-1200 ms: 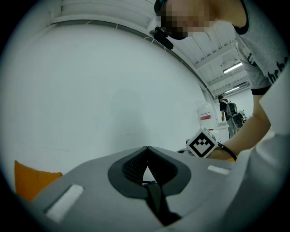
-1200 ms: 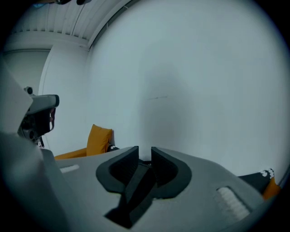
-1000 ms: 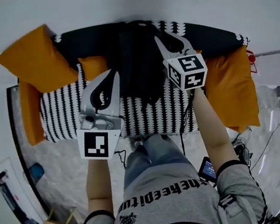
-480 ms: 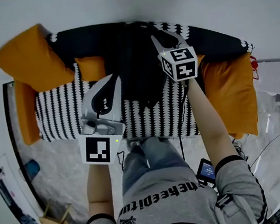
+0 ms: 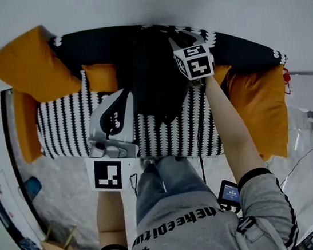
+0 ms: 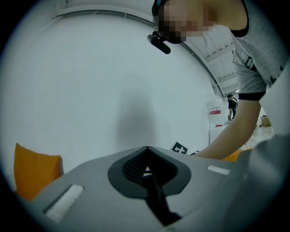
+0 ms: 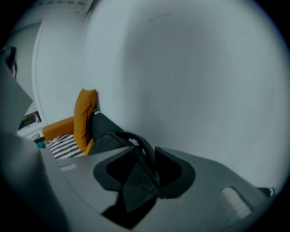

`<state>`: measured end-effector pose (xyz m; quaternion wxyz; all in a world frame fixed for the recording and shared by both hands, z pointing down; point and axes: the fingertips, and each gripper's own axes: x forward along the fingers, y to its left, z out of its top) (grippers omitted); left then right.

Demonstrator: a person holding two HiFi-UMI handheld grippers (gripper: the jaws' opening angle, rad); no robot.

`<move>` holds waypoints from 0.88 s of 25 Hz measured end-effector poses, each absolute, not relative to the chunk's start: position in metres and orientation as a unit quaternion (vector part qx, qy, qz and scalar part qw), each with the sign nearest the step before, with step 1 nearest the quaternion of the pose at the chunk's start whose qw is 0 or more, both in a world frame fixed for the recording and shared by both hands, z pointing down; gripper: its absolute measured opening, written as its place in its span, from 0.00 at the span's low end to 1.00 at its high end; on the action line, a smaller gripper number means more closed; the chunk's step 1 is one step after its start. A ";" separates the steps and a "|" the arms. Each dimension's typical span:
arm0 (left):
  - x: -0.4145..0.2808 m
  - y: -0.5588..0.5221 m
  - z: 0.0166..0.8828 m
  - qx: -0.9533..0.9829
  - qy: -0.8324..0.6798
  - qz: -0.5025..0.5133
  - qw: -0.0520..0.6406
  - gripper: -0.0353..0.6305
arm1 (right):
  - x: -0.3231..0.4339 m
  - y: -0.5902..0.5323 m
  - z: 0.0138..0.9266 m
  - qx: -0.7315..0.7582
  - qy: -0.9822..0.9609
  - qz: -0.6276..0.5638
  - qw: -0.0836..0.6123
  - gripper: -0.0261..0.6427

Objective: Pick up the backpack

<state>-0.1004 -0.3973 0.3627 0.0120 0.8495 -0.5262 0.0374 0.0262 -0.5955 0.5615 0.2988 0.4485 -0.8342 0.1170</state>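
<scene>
Black backpack (image 5: 152,76) sits on a striped sofa (image 5: 70,128), not yet lifted: the right gripper (image 7: 147,152), fingers just opened wider, has the top handle (image 7: 136,140) between them unclamped, while the left gripper (image 6: 146,149) hovers nearby, fingers together, empty.

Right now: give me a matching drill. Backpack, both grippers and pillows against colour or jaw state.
Things:
1. backpack
2. left gripper
3. right gripper
4. pillows

States:
A. orange
B. black
C. jaws together, nothing between
D. jaws apart

Pairs: 1-B, 2-C, 3-D, 4-A.

Note: the right gripper's jaws have just been opening, with the backpack's handle at the gap between their tips.
</scene>
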 end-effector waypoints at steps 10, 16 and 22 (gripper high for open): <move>-0.108 -0.396 0.371 0.841 -0.539 0.041 0.021 0.08 | 0.020 -0.619 0.587 0.444 -0.820 0.112 0.344 0.26; -0.108 -0.395 0.372 0.840 -0.540 0.044 0.022 0.08 | 0.018 -0.628 0.589 0.446 -0.809 0.091 0.372 0.28; -0.110 -0.393 0.374 0.838 -0.543 0.041 0.026 0.08 | 0.016 -0.639 0.584 0.435 -0.800 0.051 0.409 0.31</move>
